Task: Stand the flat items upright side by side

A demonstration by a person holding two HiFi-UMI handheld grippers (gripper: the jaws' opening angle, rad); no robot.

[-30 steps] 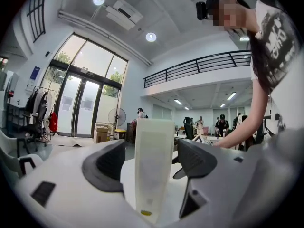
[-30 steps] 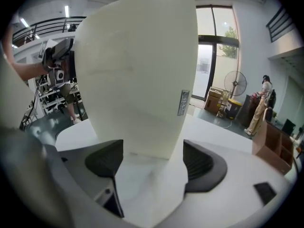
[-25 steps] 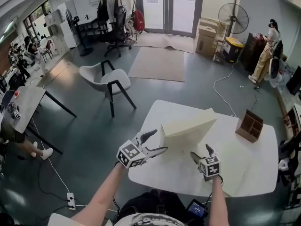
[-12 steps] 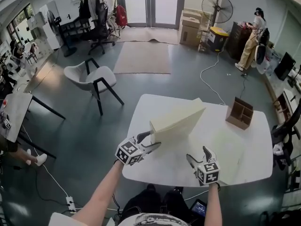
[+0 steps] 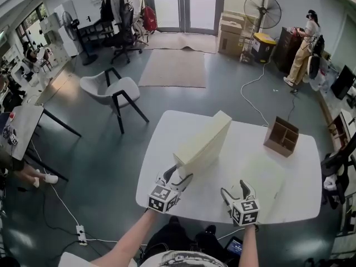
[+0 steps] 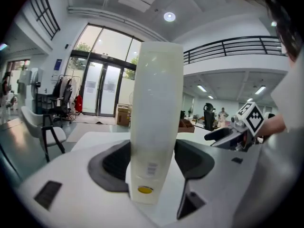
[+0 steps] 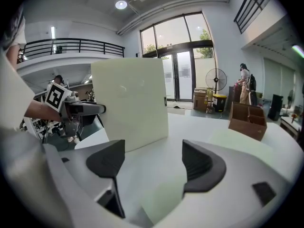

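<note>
Smooth matt cover, card or paper by the look, on the upright cream item (image 5: 203,143). The flat pale item (image 5: 267,177) lying beside it is matt too. White table (image 5: 245,141) has a smooth top with a slight sheen. The brown box (image 5: 281,137) is matt bare wood. Grey floor (image 5: 100,149) is polished and reflective. Beige rug (image 5: 173,68) is dull cloth. The chair (image 5: 108,90) has a smooth white plastic shell.

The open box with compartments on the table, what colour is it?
The box is brown; it shows best in the head view.
</note>
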